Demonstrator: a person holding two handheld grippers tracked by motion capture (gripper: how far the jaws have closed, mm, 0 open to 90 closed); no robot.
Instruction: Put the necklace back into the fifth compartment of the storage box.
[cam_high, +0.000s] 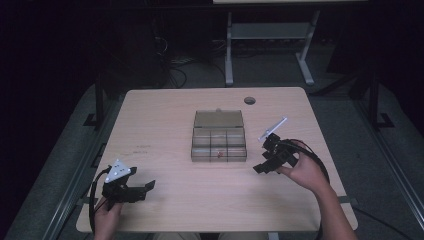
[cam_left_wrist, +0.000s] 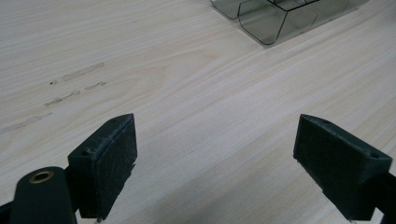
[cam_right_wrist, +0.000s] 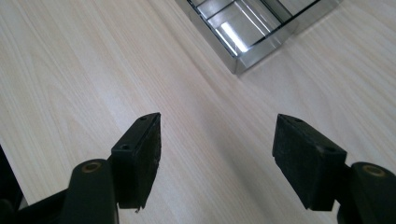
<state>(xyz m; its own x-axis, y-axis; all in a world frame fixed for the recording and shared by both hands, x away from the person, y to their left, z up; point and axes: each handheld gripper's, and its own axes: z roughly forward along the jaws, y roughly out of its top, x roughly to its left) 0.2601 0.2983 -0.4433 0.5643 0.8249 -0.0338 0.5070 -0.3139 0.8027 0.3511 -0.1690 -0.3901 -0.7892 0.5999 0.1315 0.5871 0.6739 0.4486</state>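
Table (cam_high: 165, 115): pale wood-grain top, carrying everything listed here; a round dark hole (cam_high: 249, 100) is sitting near its far edge, beyond the box.

Box (cam_high: 219, 145): clear smoky plastic, divided into small compartments, lying at the middle of the table with its lid (cam_high: 218, 119) folded back flat on the far side. A small red item (cam_high: 218, 154) is resting in a front compartment, near the middle of the row; what it is cannot be told. A corner of the box is also showing at the top of the left gripper view (cam_left_wrist: 275, 18) and of the right gripper view (cam_right_wrist: 252, 28).

Right tool (cam_high: 261, 166): hovering just beside the box on its right, held in the person's right hand (cam_high: 305, 172), jaws standing wide apart with nothing between them; bare table is showing in the gap.

Left tool (cam_high: 149, 186): sitting well apart from the box, toward the near left corner of the table, held in the left hand (cam_high: 107, 212), jaws likewise spread wide and gripping nothing.
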